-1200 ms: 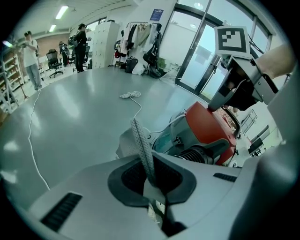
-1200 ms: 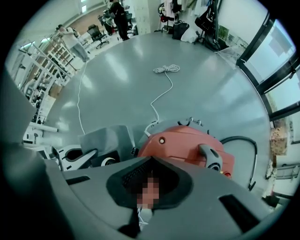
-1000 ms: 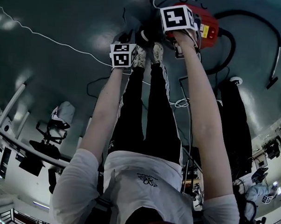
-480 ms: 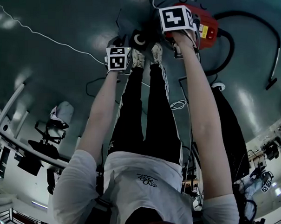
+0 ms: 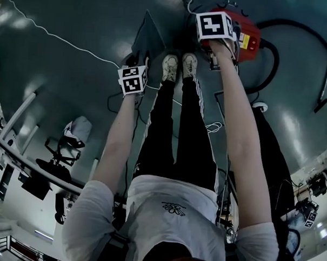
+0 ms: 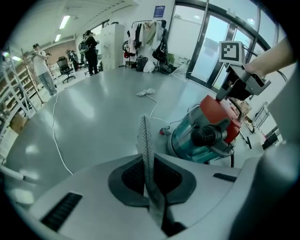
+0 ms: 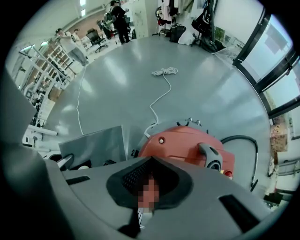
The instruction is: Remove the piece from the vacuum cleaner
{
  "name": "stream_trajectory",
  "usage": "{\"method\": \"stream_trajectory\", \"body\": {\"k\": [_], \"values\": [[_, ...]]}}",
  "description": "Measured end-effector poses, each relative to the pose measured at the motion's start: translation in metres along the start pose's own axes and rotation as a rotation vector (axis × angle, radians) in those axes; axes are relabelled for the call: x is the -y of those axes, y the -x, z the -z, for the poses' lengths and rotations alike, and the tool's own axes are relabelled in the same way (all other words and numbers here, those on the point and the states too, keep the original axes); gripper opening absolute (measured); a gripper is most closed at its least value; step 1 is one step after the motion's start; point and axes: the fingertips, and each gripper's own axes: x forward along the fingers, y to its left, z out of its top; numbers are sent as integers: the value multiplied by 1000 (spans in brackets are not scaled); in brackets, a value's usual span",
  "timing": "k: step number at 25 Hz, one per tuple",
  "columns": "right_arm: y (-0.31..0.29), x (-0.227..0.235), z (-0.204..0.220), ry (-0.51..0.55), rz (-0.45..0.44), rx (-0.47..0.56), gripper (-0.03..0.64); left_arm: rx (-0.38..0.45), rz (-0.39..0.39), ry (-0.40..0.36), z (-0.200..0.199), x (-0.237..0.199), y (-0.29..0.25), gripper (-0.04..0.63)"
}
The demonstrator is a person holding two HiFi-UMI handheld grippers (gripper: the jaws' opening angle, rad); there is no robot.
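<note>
The red vacuum cleaner (image 5: 250, 35) stands on the grey floor just past the person's shoes. In the left gripper view it shows a teal see-through canister (image 6: 206, 133). My left gripper (image 5: 136, 60) is shut on a thin flat grey piece (image 5: 148, 39), held off to the vacuum's left. Edge-on, that piece (image 6: 146, 136) rises between the closed pads. The same grey piece (image 7: 93, 145) shows as a flat panel in the right gripper view. My right gripper (image 5: 215, 27) rests on the vacuum's red top (image 7: 183, 143), jaws together.
A black hose (image 5: 281, 40) loops from the vacuum to a wand at the right. A white cable (image 5: 59, 39) runs across the floor at left, with a coil (image 7: 164, 71) farther off. People (image 6: 40, 65), chairs and shelving stand at the room's far side.
My left gripper has drawn away from the vacuum to the left, and the flat grey piece now shows clear of the machine. The right gripper stays on the red top.
</note>
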Motion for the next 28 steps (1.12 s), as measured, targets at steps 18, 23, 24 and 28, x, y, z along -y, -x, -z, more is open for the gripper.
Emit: {"method": "stream_trajectory", "body": {"k": [18, 23, 24, 28], "values": [[204, -52, -4, -121, -43, 479, 12, 363, 57, 70, -231, 45, 211, 15], [322, -53, -16, -47, 8, 767, 12, 537, 105, 75, -279, 75, 309, 15], [342, -52, -22, 3, 43, 817, 12, 581, 112, 70, -290, 82, 327, 15], [425, -52, -47, 81, 85, 996, 12, 736, 123, 9, -337, 106, 387, 15]]}}
